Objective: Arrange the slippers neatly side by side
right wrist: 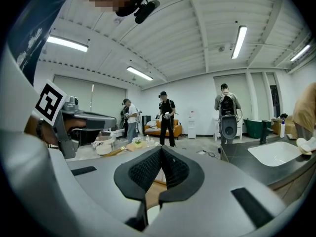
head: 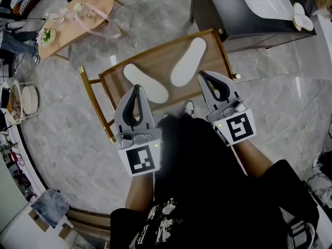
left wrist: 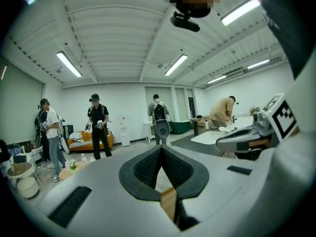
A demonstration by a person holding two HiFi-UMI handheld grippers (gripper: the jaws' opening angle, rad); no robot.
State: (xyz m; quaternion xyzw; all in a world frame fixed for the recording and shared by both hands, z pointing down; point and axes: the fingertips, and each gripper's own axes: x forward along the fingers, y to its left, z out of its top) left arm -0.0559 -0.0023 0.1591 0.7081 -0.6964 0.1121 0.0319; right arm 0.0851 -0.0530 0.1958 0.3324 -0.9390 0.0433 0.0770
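Two white slippers lie on a low wooden table [head: 218, 48], both flat. The left slipper [head: 146, 83] points up-left and the right slipper [head: 189, 62] points up-right, so they splay apart with bare wood between them. My left gripper [head: 137, 87] is shut and empty, its tips over the near end of the left slipper. My right gripper [head: 203, 74] is also shut and empty, just right of the right slipper's near end. In the left gripper view the gripper [left wrist: 161, 148] points across the room, and so does the gripper [right wrist: 161, 148] in the right gripper view.
An oval wooden table [head: 78, 19] with flowers stands at upper left. A dark cabinet [head: 244, 19] with a white top stands at upper right. A white basket [head: 28, 100] sits at the left edge. Several people [left wrist: 98, 125] stand across the room.
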